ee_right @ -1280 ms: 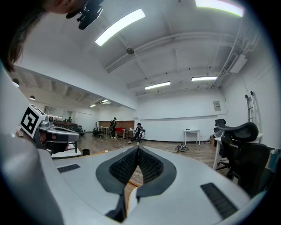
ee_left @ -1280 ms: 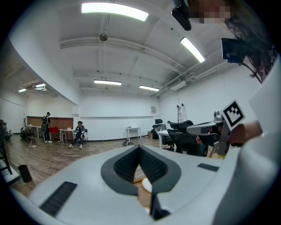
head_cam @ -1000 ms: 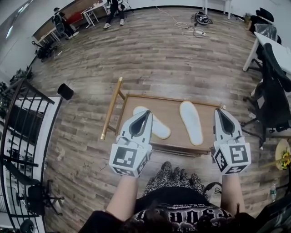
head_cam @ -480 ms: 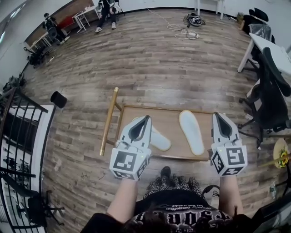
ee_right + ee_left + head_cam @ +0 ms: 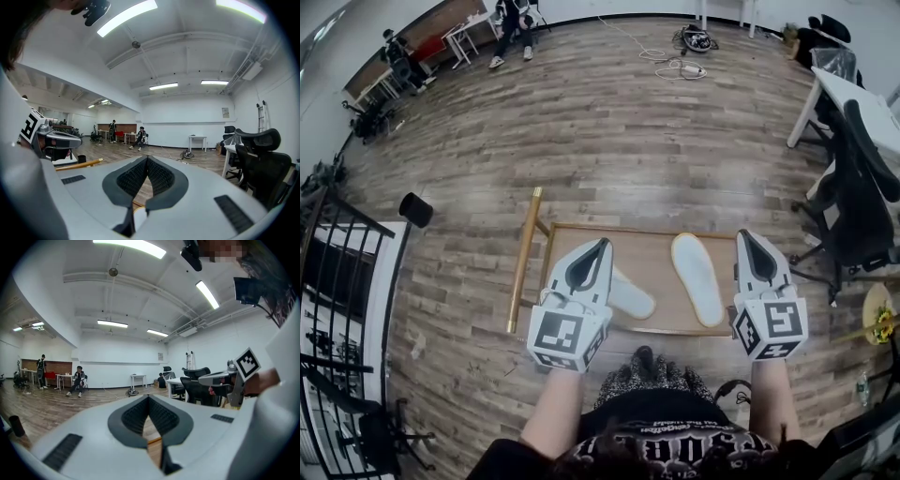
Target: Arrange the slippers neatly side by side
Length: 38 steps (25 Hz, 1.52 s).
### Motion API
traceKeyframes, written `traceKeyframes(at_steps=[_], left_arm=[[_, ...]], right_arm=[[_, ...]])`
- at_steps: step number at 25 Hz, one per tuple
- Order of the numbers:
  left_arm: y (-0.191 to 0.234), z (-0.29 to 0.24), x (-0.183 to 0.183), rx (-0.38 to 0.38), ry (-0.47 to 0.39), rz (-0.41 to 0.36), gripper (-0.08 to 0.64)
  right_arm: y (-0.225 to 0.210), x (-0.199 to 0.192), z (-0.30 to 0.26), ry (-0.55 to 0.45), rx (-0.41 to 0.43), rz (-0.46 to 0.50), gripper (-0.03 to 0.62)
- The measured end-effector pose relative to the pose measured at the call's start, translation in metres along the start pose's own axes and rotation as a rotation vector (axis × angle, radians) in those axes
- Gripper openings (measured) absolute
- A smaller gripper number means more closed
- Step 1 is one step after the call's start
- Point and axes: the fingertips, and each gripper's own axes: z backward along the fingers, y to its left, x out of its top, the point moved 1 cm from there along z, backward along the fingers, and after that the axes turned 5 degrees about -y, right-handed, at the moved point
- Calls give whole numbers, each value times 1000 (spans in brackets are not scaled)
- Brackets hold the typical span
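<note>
Reading the head view first: both slippers lay on the low wooden tray (image 5: 652, 255) on the floor. The left slipper (image 5: 630, 298) sat slanted and was partly hidden behind the left gripper (image 5: 602, 243). The right slipper (image 5: 697, 279) ran roughly lengthways just left of the right gripper (image 5: 744, 234). The two were apart and not parallel. They looked like thin, flat white foam or cloth: probably light, floppy, not fragile, and likely to slide easily on the wood. Best bet is pinching a side edge or the heel, or nudging one flat rather than lifting it. Both forearms were extended forward and down, with the grippers held above the tray's near edge and the tips pointing away from the body. Neither touched a slipper as far as I could tell. A wooden pole (image 5: 524, 261) ran along the tray's left side. Left gripper view: the jaws met at the tips with nothing between them, and the camera was aimed out across the room, so no slipper was framed. Right gripper view: same story, jaws closed tip to tip and empty. A pale sliver showed below them, possibly the right slipper, but it was too small to confirm.
</note>
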Motion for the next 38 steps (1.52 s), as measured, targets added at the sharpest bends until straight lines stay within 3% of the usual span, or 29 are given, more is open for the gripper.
traceKeyframes(at_steps=[8, 12, 18, 23, 29, 38], left_arm=[[10, -11, -3, -13, 6, 0, -9], [10, -15, -6, -23, 15, 4, -9], [14, -20, -14, -31, 31, 13, -9], [18, -27, -13, -26, 37, 11, -9], [21, -29, -16, -38, 31, 61, -9], [19, -27, -21, -55, 56, 13, -9]], right_arm=[[-2, -8, -13, 18, -15, 4, 5], [-2, -28, -19, 63, 12, -39, 5], [-5, -91, -29, 231, 56, -95, 10], [-10, -141, -38, 360, 93, -152, 75], [-8, -207, -41, 531, 142, -168, 126], [-4, -285, -38, 767, 181, -127, 144]])
